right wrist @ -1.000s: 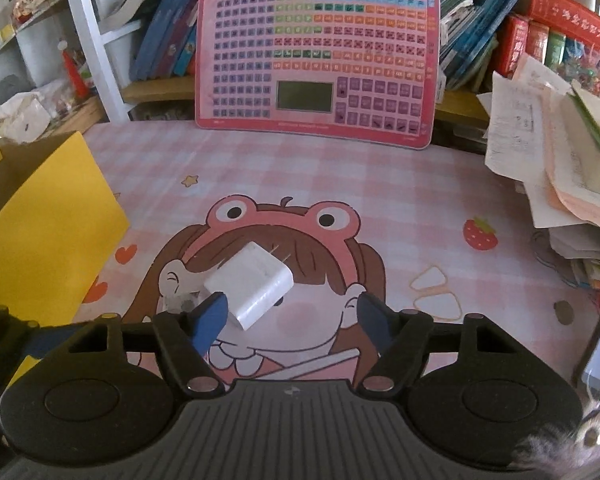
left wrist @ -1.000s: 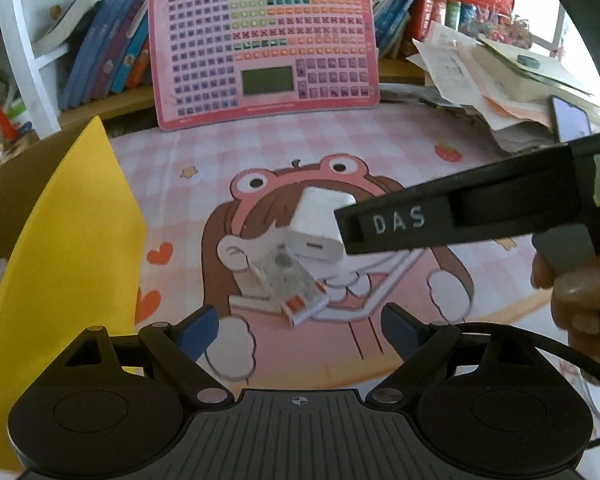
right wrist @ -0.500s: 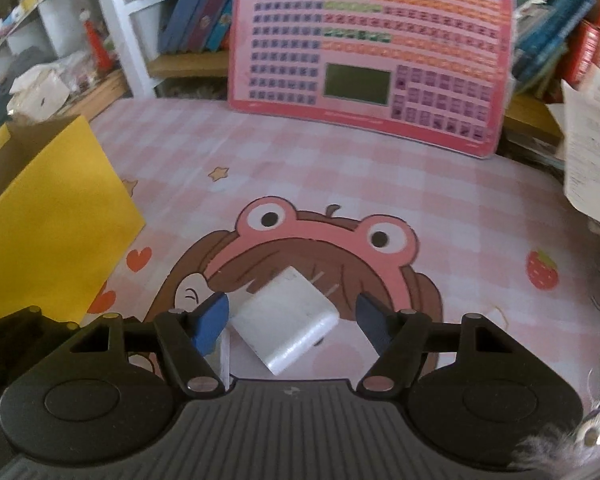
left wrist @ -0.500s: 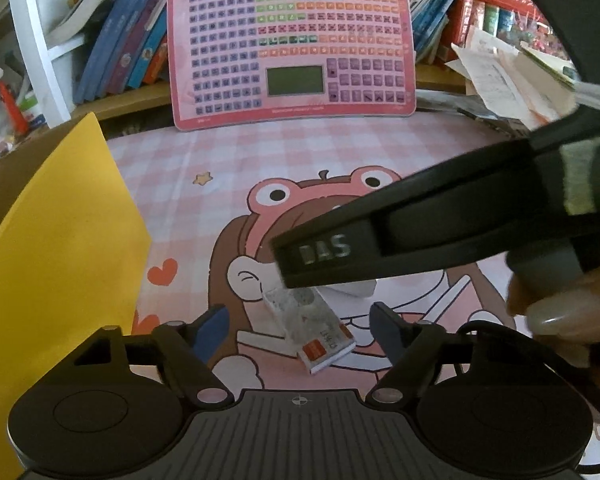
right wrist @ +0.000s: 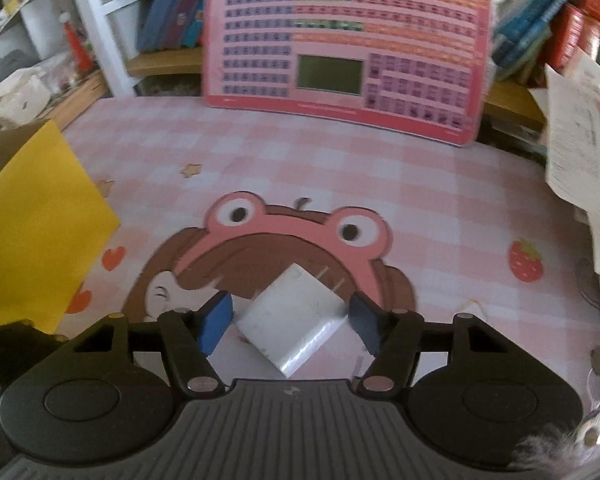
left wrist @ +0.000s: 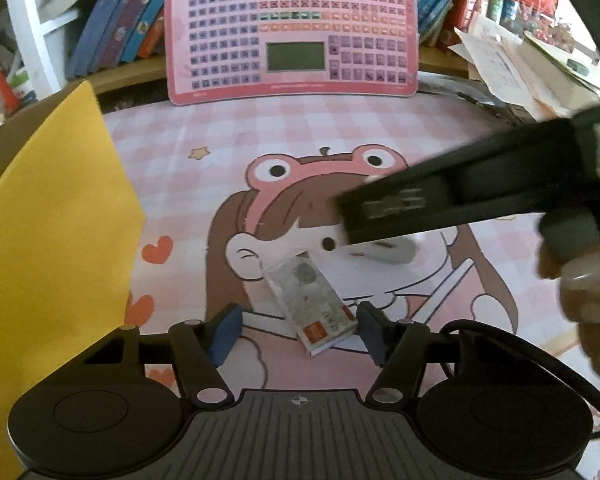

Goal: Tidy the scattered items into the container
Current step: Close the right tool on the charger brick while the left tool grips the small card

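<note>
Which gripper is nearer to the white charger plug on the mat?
Right. The right gripper has the white charger plug between its open fingers. The left gripper is apart from it, open around the clear packet.

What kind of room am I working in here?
Likely a child's study desk at home: a cartoon frog-hat desk mat, a pink learning keyboard toy propped against shelves of books, and loose paper stacks at the right.

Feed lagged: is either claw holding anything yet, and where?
Nothing held. Right claw is open around the white charger; left claw is open around the eraser.
</note>
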Available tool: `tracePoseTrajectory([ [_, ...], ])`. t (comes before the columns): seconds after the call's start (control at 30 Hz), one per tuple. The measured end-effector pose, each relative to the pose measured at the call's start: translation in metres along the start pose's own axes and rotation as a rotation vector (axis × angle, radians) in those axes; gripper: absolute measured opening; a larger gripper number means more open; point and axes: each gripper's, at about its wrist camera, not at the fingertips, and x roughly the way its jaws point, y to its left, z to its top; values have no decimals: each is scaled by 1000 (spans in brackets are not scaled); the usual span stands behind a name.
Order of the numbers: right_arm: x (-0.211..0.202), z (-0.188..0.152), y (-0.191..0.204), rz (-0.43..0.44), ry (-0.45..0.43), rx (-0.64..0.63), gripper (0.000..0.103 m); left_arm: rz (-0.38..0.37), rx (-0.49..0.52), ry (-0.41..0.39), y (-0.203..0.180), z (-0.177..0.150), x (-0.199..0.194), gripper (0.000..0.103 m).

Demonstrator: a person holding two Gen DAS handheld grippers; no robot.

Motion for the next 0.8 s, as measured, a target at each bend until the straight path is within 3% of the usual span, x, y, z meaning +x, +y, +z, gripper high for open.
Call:
tracePoseTrajectory([
  [0.17, 1, -3, -8, -4, -11, 15, 63, -17, 7, 4, 2, -2, 1, 60],
  [0.47, 5, -9, -1, -27, 3, -14, 59, -18, 49, -21, -10, 2, 5, 44],
  [0.63, 6, -11, -2, -19, 13, -24, 56, -56, 68, -22, -9, 4, 5, 30],
  [0.8, 1, -12, -4, -11, 0, -20, 48, -110, 57, -57, -6, 1, -8, 29],
])
